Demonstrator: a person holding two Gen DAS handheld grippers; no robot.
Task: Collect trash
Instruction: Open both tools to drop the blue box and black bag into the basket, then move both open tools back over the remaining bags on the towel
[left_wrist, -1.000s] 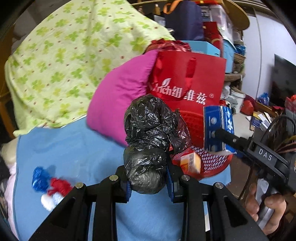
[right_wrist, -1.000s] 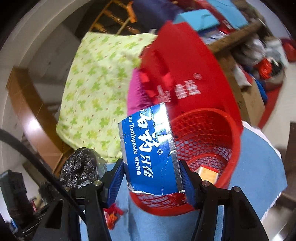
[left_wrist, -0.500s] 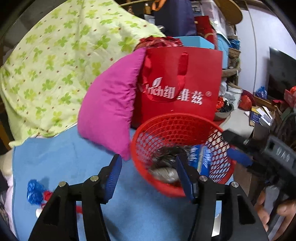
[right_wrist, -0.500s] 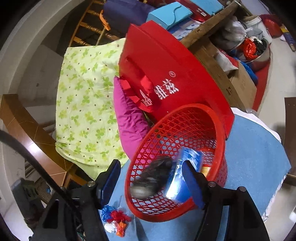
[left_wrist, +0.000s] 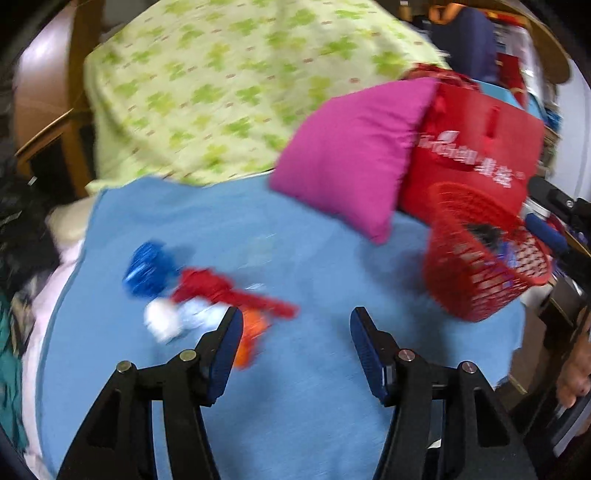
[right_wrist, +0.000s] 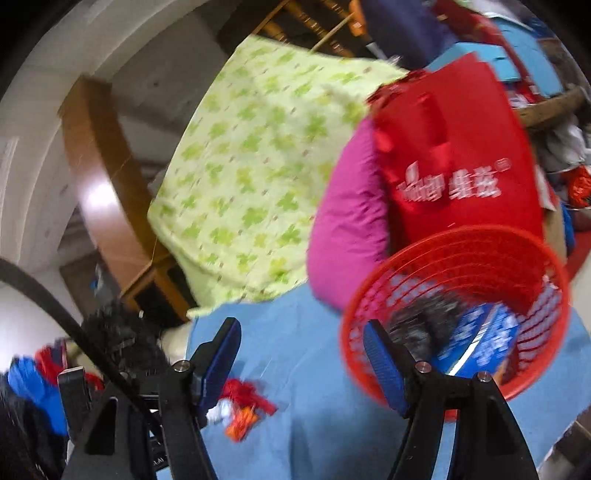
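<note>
Both your left gripper (left_wrist: 295, 325) and right gripper (right_wrist: 301, 338) have fingers spread, holding nothing; the black bag (right_wrist: 417, 328) and blue box (right_wrist: 480, 341) lie in the red basket (right_wrist: 517, 240).

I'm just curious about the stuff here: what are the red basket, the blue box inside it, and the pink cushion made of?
The red basket looks like moulded plastic: a glossy rim and open mesh walls. The blue box seems to be printed cardboard, flat-sided with white lettering, though it is blurred. The pink cushion appears to be soft woven fabric with a slight sheen, plump and creased at its corners.
</note>
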